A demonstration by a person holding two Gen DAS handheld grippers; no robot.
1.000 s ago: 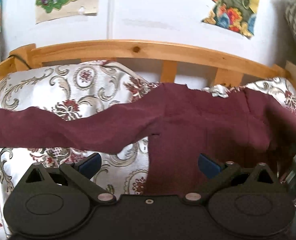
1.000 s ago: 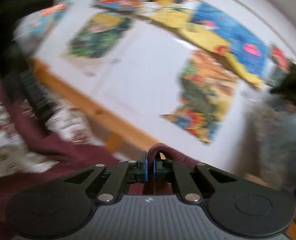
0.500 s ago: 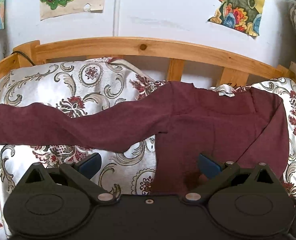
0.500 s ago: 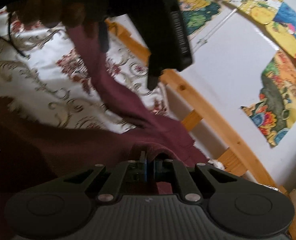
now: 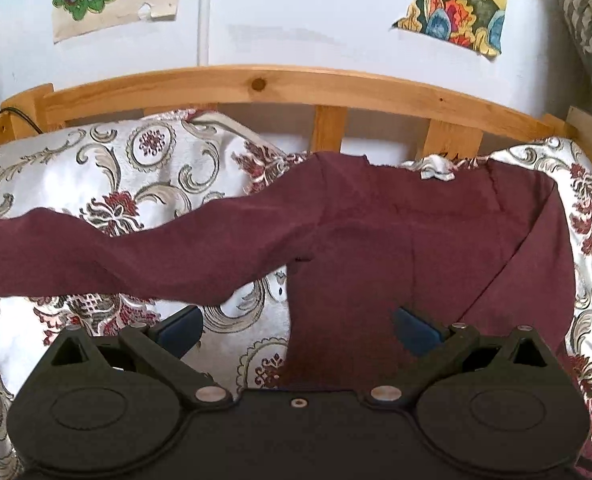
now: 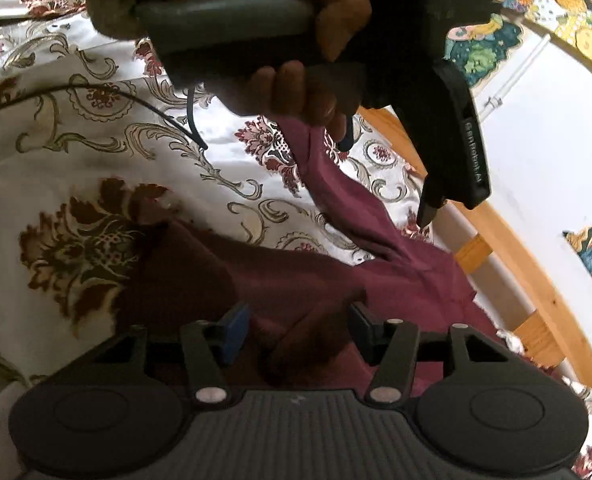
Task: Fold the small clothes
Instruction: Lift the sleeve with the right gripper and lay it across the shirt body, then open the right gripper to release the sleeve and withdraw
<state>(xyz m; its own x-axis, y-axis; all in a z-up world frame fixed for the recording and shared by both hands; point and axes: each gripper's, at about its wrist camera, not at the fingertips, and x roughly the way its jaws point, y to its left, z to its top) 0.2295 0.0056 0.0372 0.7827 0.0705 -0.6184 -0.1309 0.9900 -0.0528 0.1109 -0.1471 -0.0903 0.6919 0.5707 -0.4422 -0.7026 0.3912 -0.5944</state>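
Spread across a bed covered with a cream satin bedspread patterned in red and gold scrolls (image 5: 144,168), a small maroon long-sleeved knit top (image 5: 375,240) is seen lying flat, its body toward the right side of the bed and one long sleeve (image 5: 96,256) stretched out to the left, while the opposite sleeve is already laid diagonally over the body. A wooden slatted bed rail (image 5: 256,84) is seen just behind the collar. The left hand-held gripper (image 5: 296,328) is held released above the lower hem, jaws wide apart with nothing between them. The right hand-held gripper (image 6: 296,328) is likewise released, jaws parted over a raised crease of the cloth, which is not pinched. The garment is judged to be light, thin and limp; no shape would be kept once it is lifted, and sliding on the glossy bedspread is likely. A hold is best taken at the cuff end of the outstretched sleeve, or at a hem corner, with a pinch through the full thickness of the cloth.
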